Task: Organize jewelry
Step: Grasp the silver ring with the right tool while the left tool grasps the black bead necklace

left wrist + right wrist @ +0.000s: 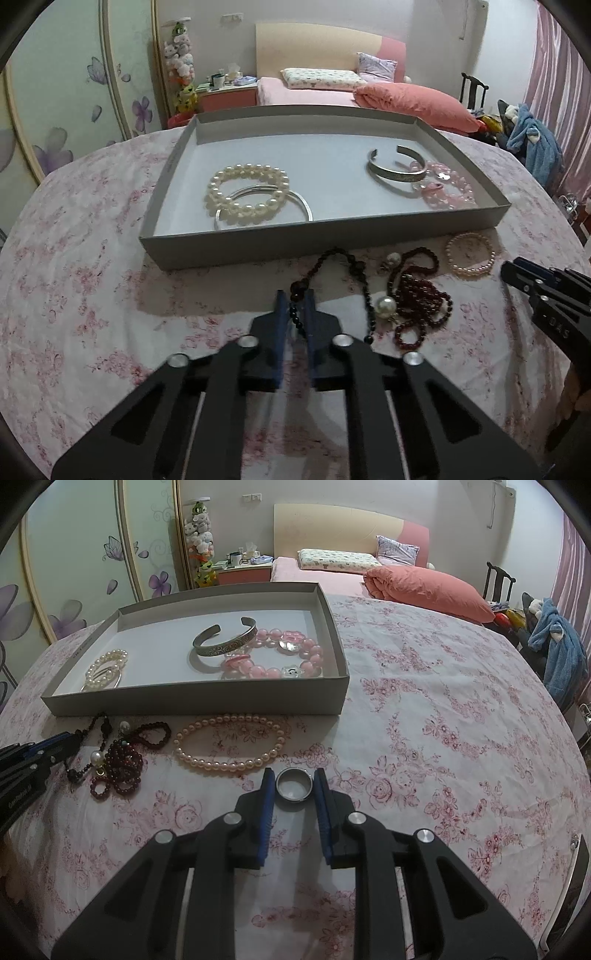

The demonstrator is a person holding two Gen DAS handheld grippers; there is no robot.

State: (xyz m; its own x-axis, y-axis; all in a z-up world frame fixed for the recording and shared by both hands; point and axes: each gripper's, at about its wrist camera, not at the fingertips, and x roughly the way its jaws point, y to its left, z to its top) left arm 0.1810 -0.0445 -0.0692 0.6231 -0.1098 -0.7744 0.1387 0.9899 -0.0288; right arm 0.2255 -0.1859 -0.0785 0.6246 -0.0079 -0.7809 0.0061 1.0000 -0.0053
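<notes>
Both grippers were mid-pickup, with several pieces already lying in the grey tray (207,254) beyond the jaws. The left gripper (295,306) had its jaws drawn close around the black bead strand (354,266), which ran between the 2 pads; whether they actually pinched it could not be told. The right gripper (294,784) stood with jaws apart, the silver ring (294,783) lying flat on the floral cloth (443,720) directly between the tips, just clear of both pads. A pink pearl necklace (229,744) lay just ahead of those jaws. Next, the right jaws probably needed to close squarely on the ring's rim, since a thin flat ring could slip or tip.
</notes>
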